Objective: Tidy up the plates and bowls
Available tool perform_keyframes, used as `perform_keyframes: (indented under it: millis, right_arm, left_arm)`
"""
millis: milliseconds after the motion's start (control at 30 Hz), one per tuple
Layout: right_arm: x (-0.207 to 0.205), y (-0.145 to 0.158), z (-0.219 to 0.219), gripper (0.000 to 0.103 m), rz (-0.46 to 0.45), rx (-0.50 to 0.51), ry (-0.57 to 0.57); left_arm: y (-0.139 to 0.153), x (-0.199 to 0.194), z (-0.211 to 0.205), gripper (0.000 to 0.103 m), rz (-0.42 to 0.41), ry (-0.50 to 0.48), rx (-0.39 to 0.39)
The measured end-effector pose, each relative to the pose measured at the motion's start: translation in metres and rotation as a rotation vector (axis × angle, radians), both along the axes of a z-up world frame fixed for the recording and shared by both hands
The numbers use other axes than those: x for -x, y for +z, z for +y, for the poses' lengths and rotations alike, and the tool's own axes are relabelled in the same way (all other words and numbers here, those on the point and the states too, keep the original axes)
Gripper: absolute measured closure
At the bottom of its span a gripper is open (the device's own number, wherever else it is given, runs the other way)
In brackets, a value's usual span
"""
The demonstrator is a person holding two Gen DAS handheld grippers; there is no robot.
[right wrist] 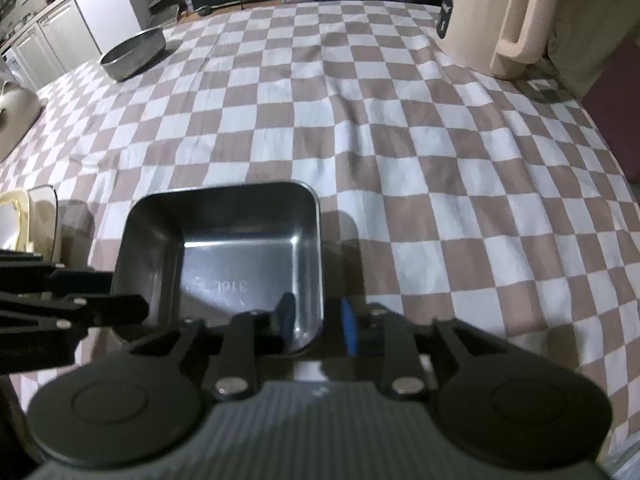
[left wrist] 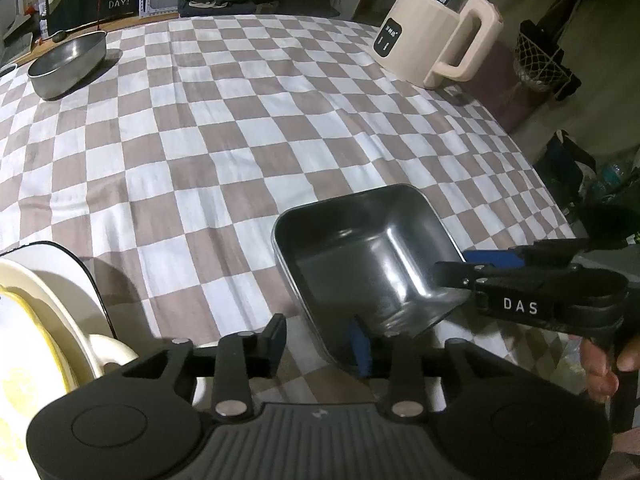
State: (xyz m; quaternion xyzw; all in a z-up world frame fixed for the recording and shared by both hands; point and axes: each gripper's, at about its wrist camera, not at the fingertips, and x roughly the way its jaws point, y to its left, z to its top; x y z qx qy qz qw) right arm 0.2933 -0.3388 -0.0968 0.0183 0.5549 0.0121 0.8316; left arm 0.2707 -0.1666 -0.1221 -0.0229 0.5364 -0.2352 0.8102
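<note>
The square steel dish (right wrist: 224, 256) sits on the checkered tablecloth (left wrist: 240, 128) just ahead of both tools, its near wall between the two of them. It looks like thin stamped metal: judged light and rigid, but smooth and slick, so a pinch across the upright wall just under the rolled rim seems the surest hold.

Furthest left of the left gripper (left wrist: 320, 344) a stack of cream plates (left wrist: 44, 320) leans close beside it. That gripper points steeply down with its jaws parted; its left finger stands over bare cloth and its blue right pad sits at the dish's near corner, nothing pressed between them.

To its right, the right gripper (right wrist: 316, 324) is also angled steeply down, jaws apart and straddling the dish's near right wall, one pad inside and one outside, with a visible gap, so the dish rests free on the cloth. A hand (left wrist: 604, 372) shows at its handle.

Well beyond both tools, a round metal bowl (left wrist: 68, 64) stands far left and a cream kettle (left wrist: 440, 36) far right.
</note>
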Motion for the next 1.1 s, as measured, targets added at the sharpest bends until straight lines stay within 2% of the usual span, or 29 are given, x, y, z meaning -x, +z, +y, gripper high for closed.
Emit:
perform_keyframes:
  millis: [133,367,467,767,833,933,1100]
  right_arm:
    - [0.003,0.007,-0.001,0.058,-0.023,-0.013,-0.009]
    - [0.015,0.024,-0.006,0.045,-0.073,-0.027,-0.031]
    - [0.022,0.03,-0.007,0.038,-0.095,-0.029,-0.035]
    - [0.042,0.048,-0.007,0.022,-0.164,0.008,-0.056]
    - [0.044,0.05,-0.003,0.012,-0.177,0.011,-0.055]
    - [0.046,0.054,0.003,0.004,-0.201,0.016,-0.059]
    - [0.043,0.062,0.021,0.0,-0.254,0.001,-0.055]
  left_arm:
    - [0.007,0.004,0.002,0.06,-0.017,0.008,-0.002]
    - [0.026,0.013,0.008,0.032,-0.06,0.023,0.022]
    - [0.035,0.02,0.011,0.024,-0.087,0.027,0.019]
    - [0.055,0.034,0.037,0.01,-0.149,0.094,-0.001]
    - [0.059,0.038,0.045,0.006,-0.162,0.116,0.0]
    - [0.065,0.044,0.059,0.001,-0.196,0.144,0.009]
    - [0.075,0.052,0.086,0.0,-0.266,0.22,0.008]
